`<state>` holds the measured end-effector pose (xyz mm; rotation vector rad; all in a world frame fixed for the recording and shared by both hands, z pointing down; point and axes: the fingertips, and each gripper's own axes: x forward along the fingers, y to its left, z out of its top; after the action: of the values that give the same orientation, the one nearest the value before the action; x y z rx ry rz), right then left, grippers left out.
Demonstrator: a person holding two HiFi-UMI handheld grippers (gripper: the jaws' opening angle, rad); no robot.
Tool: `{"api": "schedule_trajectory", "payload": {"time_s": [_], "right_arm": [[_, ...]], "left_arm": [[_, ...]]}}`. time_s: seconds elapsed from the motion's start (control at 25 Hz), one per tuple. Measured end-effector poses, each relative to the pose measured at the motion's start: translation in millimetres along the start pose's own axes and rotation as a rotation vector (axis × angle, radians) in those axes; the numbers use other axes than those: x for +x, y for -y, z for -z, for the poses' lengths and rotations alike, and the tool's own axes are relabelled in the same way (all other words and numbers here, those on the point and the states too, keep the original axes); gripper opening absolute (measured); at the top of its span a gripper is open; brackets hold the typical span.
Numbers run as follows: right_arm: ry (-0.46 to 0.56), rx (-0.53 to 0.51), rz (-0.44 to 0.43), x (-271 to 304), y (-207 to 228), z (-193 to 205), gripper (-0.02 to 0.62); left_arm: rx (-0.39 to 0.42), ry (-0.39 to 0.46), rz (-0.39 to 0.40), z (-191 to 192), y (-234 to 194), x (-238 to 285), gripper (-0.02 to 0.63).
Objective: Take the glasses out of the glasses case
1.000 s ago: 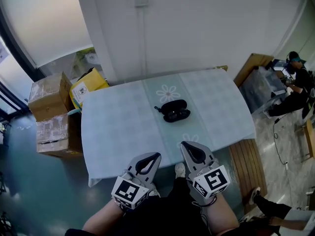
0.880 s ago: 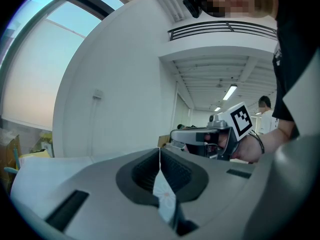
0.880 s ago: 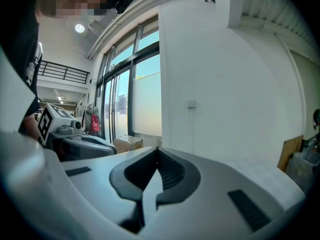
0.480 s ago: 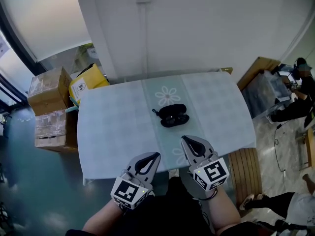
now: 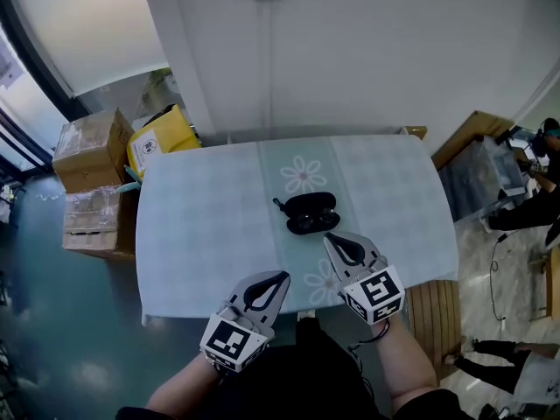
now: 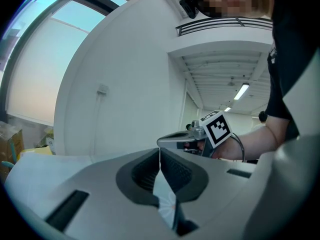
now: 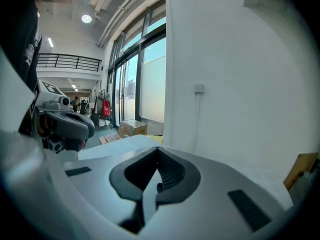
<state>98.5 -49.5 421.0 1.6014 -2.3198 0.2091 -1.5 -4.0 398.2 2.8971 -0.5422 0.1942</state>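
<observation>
A black glasses case (image 5: pixel 311 213) lies near the middle of the table (image 5: pixel 201 226), which is covered with a pale blue checked cloth. The case looks open, with dark glasses in its near half; the detail is too small to be sure. My right gripper (image 5: pixel 332 240) is over the table's near edge, just short of the case, jaws shut and empty (image 7: pixel 157 149). My left gripper (image 5: pixel 278 277) hangs at the near edge, lower and to the left, also shut with nothing in it (image 6: pixel 160 151). In the left gripper view the right gripper (image 6: pixel 175 141) shows ahead.
Cardboard boxes (image 5: pixel 86 151) and a yellow box (image 5: pixel 164 136) stand on the floor left of the table. A white wall runs behind it. A wooden bench (image 5: pixel 435 303) sits at the right near corner, and a person (image 5: pixel 535 208) is at the far right.
My right gripper has moved forward over the table's near edge, closer to the case. The left gripper has hardly moved. The head view has shifted slightly.
</observation>
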Motion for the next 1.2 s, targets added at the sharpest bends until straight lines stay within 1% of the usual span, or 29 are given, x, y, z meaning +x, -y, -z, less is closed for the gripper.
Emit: {"api": "schedule_trajectory", "payload": {"time_s": [0.28,0.52,0.72,0.88,1.08,1.2], "right_arm": [[-0.085,-0.039,-0.063,31,27,22,0.023],[-0.176,-0.098,-0.129,56,50,50,0.023],[-0.252,-0.146,-0.205,74,62,73,0.023],[-0.31,-0.188,-0.271,89,66,92,0.023],[-0.389,-0.271,-0.352,104,69,117,0.023],[-0.432,-0.321,-0.402,111,69,131,0.023]], "left_arm": [[0.01,-0.022,-0.012,2,-3,19,0.031],[-0.015,-0.034,-0.054,5,-12,33,0.031],[-0.037,-0.027,-0.091,5,-16,44,0.031],[-0.04,-0.044,-0.106,11,-19,52,0.031],[-0.061,-0.031,-0.156,10,-24,61,0.031],[-0.068,-0.04,-0.175,14,-25,63,0.031]]}}
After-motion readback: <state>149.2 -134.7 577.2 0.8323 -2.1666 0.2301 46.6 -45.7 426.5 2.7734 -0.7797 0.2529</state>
